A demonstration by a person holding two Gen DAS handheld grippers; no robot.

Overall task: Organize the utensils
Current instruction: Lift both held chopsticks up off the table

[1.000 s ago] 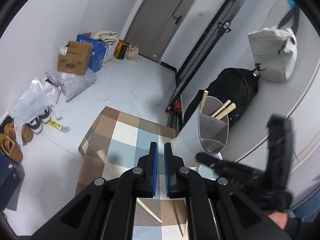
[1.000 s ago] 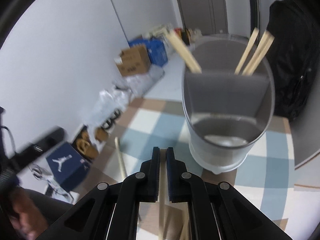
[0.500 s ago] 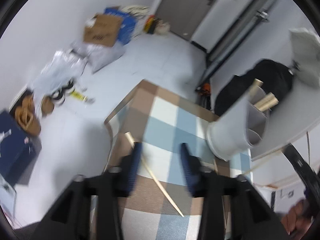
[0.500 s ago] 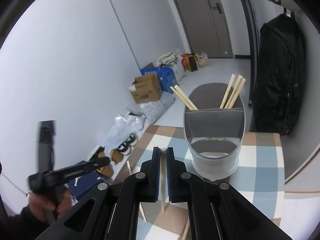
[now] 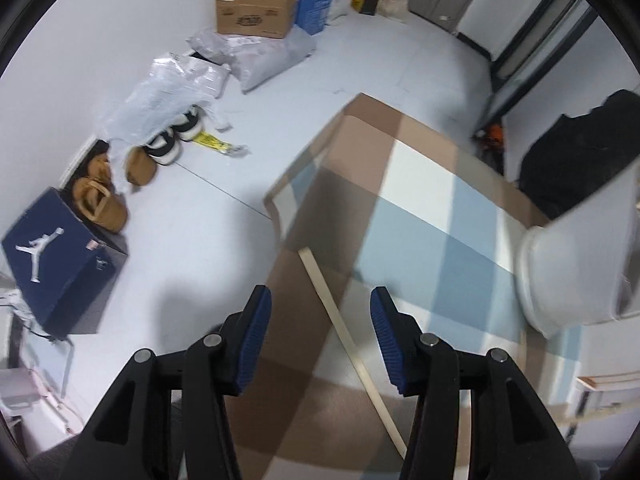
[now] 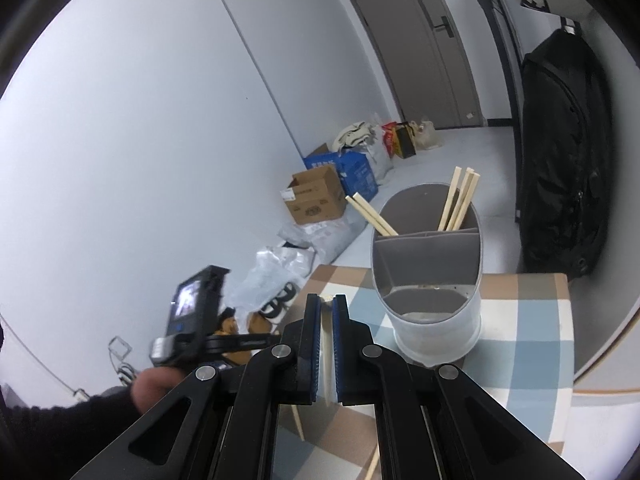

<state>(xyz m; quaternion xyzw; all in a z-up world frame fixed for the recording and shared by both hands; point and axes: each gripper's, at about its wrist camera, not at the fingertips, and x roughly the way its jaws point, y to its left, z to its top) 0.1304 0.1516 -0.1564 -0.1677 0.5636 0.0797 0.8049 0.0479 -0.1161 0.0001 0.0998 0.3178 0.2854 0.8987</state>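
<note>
My left gripper (image 5: pixel 320 312) is open above a wooden chopstick (image 5: pixel 348 344) that lies on the checked tablecloth (image 5: pixel 420 208). The white utensil holder (image 5: pixel 580 264) is at the right edge of that view. In the right wrist view my right gripper (image 6: pixel 327 312) has its jaws almost together, and a chopstick (image 6: pixel 327 356) shows in the narrow gap. The holder (image 6: pixel 432 300) stands ahead of it with several chopsticks (image 6: pixel 460 200) in its back compartments. The left gripper (image 6: pixel 192 320) and the hand holding it show at the left.
The small table (image 6: pixel 528 320) has edges close on all sides. On the floor to the left are a blue shoe box (image 5: pixel 56 256), shoes (image 5: pixel 100 200), plastic bags (image 5: pixel 172 84) and cardboard boxes (image 5: pixel 256 8). A black backpack (image 6: pixel 560 160) hangs at the right.
My left gripper has opened, swung left and come down over the lying chopstick. My right gripper has pulled back from the holder and risen.
</note>
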